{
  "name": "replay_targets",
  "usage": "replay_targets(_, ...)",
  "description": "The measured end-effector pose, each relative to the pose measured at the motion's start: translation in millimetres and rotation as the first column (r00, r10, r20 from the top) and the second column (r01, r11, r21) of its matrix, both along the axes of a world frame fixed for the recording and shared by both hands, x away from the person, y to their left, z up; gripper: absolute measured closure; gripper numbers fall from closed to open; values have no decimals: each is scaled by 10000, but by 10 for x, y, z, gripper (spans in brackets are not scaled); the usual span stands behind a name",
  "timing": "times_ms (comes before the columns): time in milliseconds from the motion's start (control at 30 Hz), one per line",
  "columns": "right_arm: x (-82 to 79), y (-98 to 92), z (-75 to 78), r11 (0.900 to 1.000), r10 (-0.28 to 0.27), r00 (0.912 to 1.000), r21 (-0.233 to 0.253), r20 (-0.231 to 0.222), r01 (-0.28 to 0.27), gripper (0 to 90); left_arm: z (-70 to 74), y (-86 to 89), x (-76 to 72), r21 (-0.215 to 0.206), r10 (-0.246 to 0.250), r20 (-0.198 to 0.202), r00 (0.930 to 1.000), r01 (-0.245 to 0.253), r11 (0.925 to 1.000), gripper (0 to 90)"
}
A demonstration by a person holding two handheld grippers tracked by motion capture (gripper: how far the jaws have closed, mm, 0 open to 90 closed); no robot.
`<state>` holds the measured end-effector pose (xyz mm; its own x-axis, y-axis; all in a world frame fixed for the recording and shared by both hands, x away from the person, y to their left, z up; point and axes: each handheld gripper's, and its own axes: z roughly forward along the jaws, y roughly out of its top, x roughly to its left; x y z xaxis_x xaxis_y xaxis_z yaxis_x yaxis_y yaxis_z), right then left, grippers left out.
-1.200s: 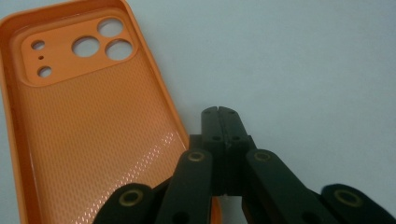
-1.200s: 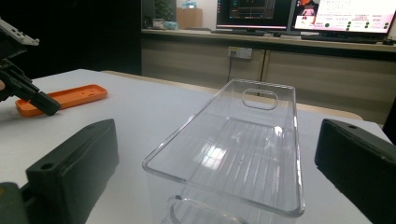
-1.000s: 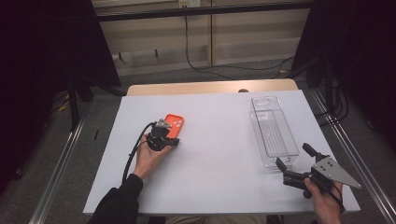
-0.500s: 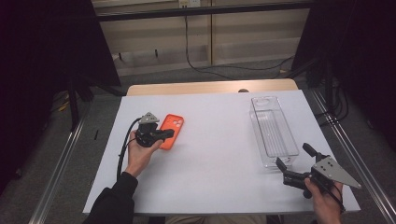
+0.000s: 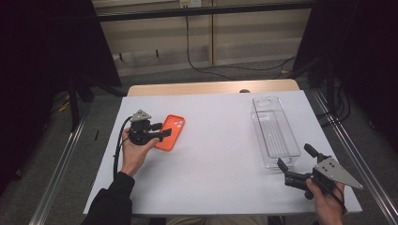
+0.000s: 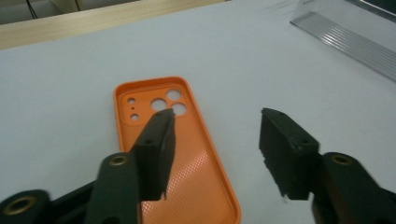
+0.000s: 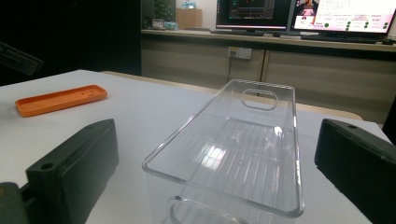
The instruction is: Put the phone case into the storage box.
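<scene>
Left tongs point(image 6: 215, 149) gape just above the orange phone case point(image 6: 173, 140).

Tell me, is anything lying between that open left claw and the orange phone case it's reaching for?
Nothing visible does. The left gripper hangs open right over the orange phone case, one jaw above it, the other above the bare white table beside it. The clear plastic bin stands far off, near the right gripper.

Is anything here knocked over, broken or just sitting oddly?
Nothing looks broken or spilled. The orange phone case lies flat, hollow side up, slightly skewed to the table's edges, under the open left tongs. The clear bin stands upright and empty before the open right tongs.
</scene>
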<state>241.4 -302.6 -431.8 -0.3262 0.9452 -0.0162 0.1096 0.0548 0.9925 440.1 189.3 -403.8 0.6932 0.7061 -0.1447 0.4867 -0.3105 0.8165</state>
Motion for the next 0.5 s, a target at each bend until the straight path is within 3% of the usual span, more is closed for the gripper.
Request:
replay_targets(33, 0, 0, 0, 10000, 3, 10000, 2, 1, -3, 0, 0, -1, 1, 29, 73, -2, 10000, -73, 10000, 412)
replay_targets(67, 0, 0, 0, 10000, -12, 10000, 9, 19, 12, 0, 0, -6, 2, 36, 155, -30, 9999, -155, 9999, 306)
replay_targets(167, -1, -2, 1, 10000, -25, 10000, 17, 19, 24, 0, -10, -14, 3, 178, 263, -4, 9997, -263, 9995, 253)
replay_targets(200, -4, -3, 3, 10000, -40, 10000, 33, 41, 40, 0, -13, -14, 2, 353, 364, 20, 9993, -365, 9987, 158)
replay_targets(233, -4, -3, 3, 10000, -40, 10000, 33, 41, 40, 0, -17, -15, 2, 371, 496, -57, 9988, -493, 9981, 158)
replay_targets(267, -5, -6, 3, 10000, -55, 10000, 21, 36, 55, 0, -21, 0, 3, 302, 500, -164, 9986, -495, 9983, 91)
replay_targets(367, -6, -6, 5, 10000, -77, 10000, 25, 46, 77, 0, -14, 17, -13, 354, 578, -119, 9983, -573, 9977, 61)
replay_targets(433, -8, -5, 7, 10000, -63, 10000, 22, 36, 63, 0, -9, 41, -24, 694, 587, -59, 9983, -581, 9959, 48)
replay_targets(500, -8, -6, 7, 10000, -64, 10000, 29, 42, 64, 0, -13, 44, -28, 775, 606, -10, 9982, -603, 9952, 49)
